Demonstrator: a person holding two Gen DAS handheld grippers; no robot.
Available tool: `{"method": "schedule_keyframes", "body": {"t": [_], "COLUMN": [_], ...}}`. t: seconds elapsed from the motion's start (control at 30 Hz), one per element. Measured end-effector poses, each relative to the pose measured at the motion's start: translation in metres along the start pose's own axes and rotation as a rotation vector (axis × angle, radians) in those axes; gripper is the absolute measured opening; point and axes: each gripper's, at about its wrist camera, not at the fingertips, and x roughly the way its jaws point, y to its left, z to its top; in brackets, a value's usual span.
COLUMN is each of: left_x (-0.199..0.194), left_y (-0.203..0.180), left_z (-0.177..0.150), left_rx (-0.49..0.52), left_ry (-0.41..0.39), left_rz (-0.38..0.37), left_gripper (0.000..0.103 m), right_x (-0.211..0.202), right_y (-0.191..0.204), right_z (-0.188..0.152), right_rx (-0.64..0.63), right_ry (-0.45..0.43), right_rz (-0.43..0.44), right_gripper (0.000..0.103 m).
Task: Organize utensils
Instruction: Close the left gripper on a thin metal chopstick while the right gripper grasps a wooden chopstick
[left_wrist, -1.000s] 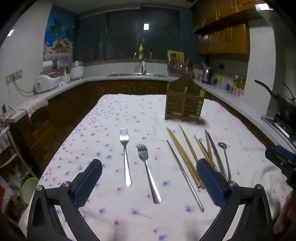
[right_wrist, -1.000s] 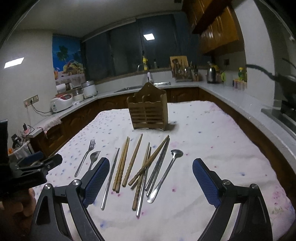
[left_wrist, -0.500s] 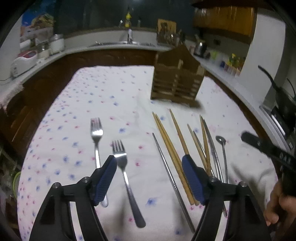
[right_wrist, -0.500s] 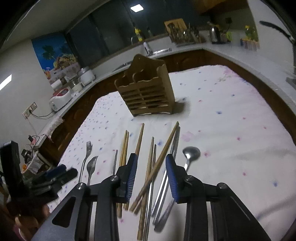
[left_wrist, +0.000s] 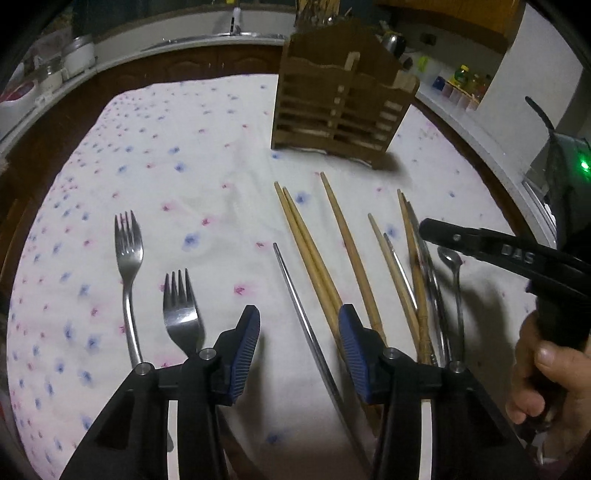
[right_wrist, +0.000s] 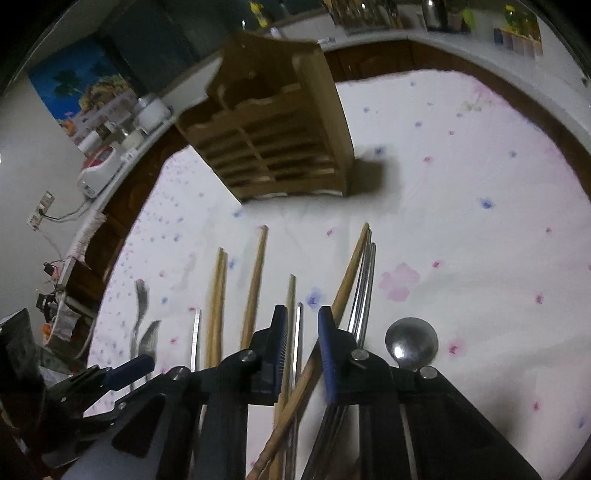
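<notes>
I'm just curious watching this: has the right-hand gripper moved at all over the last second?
Yes. The right gripper has dropped forward toward the chopsticks; the wooden holder looms larger, and its fingers have narrowed around the sticks.

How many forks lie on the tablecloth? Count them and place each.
2. One fork lies farthest left; the other fork is beside it, nearer the left hand-held gripper. None seems hidden.

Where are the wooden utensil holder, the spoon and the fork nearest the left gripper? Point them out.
wooden utensil holder (left_wrist: 340, 110), left wrist view, on its slatted front.
spoon (right_wrist: 411, 342), right wrist view, on its bowl.
fork nearest the left gripper (left_wrist: 181, 314), left wrist view, on its head below the tines.
</notes>
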Motion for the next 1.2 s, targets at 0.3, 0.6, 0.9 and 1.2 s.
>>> {"method": "schedule_keyframes", "body": {"t": [0.3, 0.6, 0.9, 1.2], "left_x": [0.037, 0.060, 0.051, 0.044], "left_y": [-0.003, -0.007, 0.010, 0.023], "left_z": [0.007, 0.025, 0.019, 0.015], "left_rx": [0.023, 0.043, -0.028, -0.058], "left_ry": [0.115, 0.132, 0.142, 0.118], "left_rz": [-0.050, -0.062, -0.124, -0.106], "left_gripper": [0.031, 0.027, 0.018, 0.019], "right_x": [0.030, 0.048, 0.048, 0.047], "right_y": [-0.014, -0.009, -0.007, -0.010], "right_z": [0.014, 0.043, 0.040, 0.038], "right_rx": [0.019, -0.057, -0.083, -0.069], "right_ry": [0.069, 0.092, 0.067, 0.051], "right_rz": [-0.048, -0.080, -0.071, -0.046], "right_gripper": [0.013, 0.012, 0.009, 0.009]}}
